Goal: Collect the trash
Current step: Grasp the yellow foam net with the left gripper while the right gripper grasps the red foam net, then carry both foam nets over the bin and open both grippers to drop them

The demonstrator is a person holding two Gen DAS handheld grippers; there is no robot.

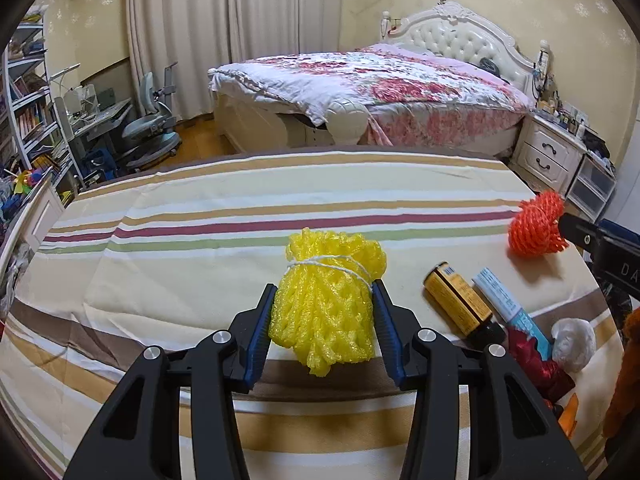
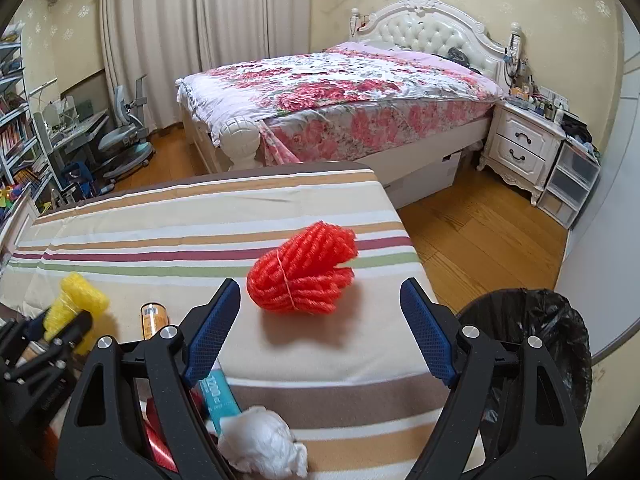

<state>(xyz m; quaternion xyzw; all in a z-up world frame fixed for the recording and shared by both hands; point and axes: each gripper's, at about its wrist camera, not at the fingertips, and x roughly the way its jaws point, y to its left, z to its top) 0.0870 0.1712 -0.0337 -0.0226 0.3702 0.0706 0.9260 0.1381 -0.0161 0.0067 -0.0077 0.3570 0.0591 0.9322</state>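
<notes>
Trash on the desk: yellow foam net (image 1: 326,300), orange foam net (image 2: 304,270), amber bottle (image 1: 460,300), blue-and-white tube (image 1: 508,304), crumpled white tissue (image 2: 260,444) and a red shiny wrapper (image 1: 536,360), all on the striped cloth (image 1: 200,240).
Left tongs (image 1: 324,320): blue pads pressed against both flanks of the yellow foam net, so they are gripping it; the net is tied with white string and sits at 12 o'clock from the camera, low on the cloth.
Why gripped so: the pads take the bundle across its narrower waist, probably because soft foam squashes and holds best there.
Right tongs (image 2: 320,320): jaws wide apart, nothing between the pads; the orange foam net lies just ahead at 12 o'clock, clear of both pads.
Why held so: the wide gap looks set to straddle the orange bundle, which is bound with a thin band.
Bin: black-lined trash bin (image 2: 532,320) stands on the wood floor at 4 o'clock in the right view, just off the desk edge, close to the right tongs.
Remaining items: bottle and tube lie side by side at 3 o'clock of the yellow net; tissue and wrapper sit nearest the person.
Stage, as I judge it: early, one piece gripped, none seen in the bin.
</notes>
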